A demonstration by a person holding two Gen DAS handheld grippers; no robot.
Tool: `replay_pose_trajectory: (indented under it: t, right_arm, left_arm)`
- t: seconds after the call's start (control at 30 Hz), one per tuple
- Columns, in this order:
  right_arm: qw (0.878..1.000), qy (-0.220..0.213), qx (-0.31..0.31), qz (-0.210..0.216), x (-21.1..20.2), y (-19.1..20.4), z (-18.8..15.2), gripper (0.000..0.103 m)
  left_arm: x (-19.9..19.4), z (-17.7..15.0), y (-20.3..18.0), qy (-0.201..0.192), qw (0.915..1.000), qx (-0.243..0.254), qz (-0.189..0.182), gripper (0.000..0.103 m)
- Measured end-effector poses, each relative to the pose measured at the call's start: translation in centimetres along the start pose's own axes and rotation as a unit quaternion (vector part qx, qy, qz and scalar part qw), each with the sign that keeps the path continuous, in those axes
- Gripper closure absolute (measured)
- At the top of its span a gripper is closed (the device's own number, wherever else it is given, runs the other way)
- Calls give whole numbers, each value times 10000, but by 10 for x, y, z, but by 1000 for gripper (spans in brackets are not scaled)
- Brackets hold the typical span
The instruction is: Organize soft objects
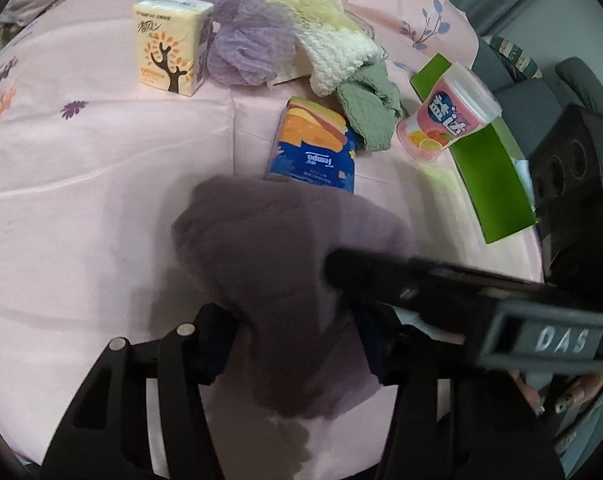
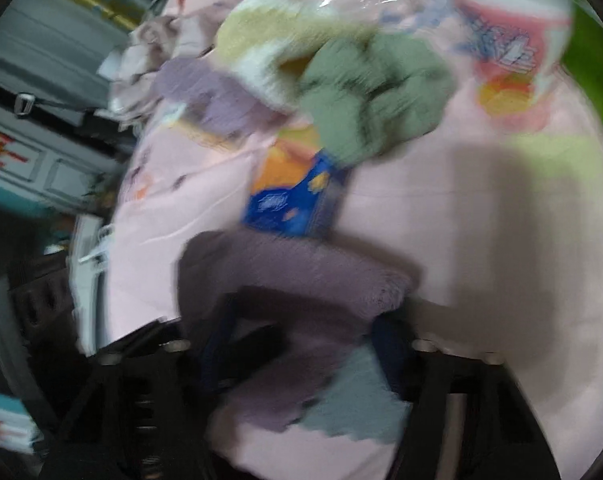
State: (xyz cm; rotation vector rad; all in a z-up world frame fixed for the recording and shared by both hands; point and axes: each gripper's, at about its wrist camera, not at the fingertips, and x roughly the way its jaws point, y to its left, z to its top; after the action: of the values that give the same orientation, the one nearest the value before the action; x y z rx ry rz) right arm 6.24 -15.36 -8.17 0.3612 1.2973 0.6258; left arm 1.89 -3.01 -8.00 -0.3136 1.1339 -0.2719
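Observation:
A purple cloth (image 1: pixel 285 264) hangs between the fingers of my left gripper (image 1: pixel 293 344), which is shut on it above the pink bedsheet (image 1: pixel 81 200). My right gripper reaches in from the right of the left wrist view, one black finger (image 1: pixel 381 276) touching the same cloth. In the blurred right wrist view, my right gripper (image 2: pixel 301 344) also has the purple cloth (image 2: pixel 301 276) between its fingers. Further back lie a green cloth (image 1: pixel 369 112), a cream and yellow fluffy towel (image 1: pixel 325 36) and a lilac mesh sponge (image 1: pixel 249 48).
A yellow tissue pack (image 1: pixel 169 48) stands at the back left. A blue Tempo tissue pack (image 1: pixel 313 148) lies just beyond the cloth. A pink cup (image 1: pixel 445 116) lies on a green card (image 1: pixel 489 184) at the right, near the bed's edge.

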Motion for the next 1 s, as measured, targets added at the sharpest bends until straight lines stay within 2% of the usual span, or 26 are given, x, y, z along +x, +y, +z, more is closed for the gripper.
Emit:
replay_pose_trajectory:
  t: [0.07, 0.1, 0.3, 0.53, 0.63, 0.73, 0.77, 0.8, 0.83, 0.87, 0.9, 1.0]
  right_arm:
    - [9999, 15, 63, 143, 5, -1, -2, 64]
    - [9997, 62, 75, 210, 7, -1, -3, 73]
    - [9994, -120, -28, 325, -5, 5, -8, 75]
    - [9970, -568, -335, 400, -30, 21, -5, 75]
    - [9983, -432, -400, 18, -35, 19, -4, 75]
    - [9958, -346, -509, -675, -41, 12, -4, 74]
    - [9952, -335, -495, -773, -43, 7, -4, 70]
    - [9950, -362, -470, -804, -46, 3, -3, 56]
    - [9951, -436, -411, -788, -51, -3, -3, 48]
    - [9951, -547, -282, -778, -56, -8, -2, 33]
    - [9948, -620, -177, -785, -60, -13, -1, 26]
    - [9945, -640, 103, -827, -62, -28, 2, 26]
  left_arm:
    - [1, -2, -5, 4, 9998, 180, 38, 71]
    - [3, -3, -6, 142, 9993, 170, -316, 83]
    - [-4, 0, -7, 43, 9991, 136, -387, 84]
    - [-29, 6, -19, -320, 9982, 299, -407, 83]
    - [-21, 6, -24, -168, 9984, 200, -492, 83]
    - [-10, 5, -29, -55, 9992, 231, -329, 83]
    - [-8, 4, -30, -12, 9992, 231, -324, 83]
    - [-8, 4, -29, 19, 9992, 234, -336, 83]
    - [-5, 4, -29, 47, 9992, 227, -335, 83]
    - [-5, 2, -28, 60, 9992, 225, -314, 83]
    - [-4, 1, -27, 71, 9993, 225, -289, 83]
    - [2, 1, -24, 157, 9994, 127, -297, 83]
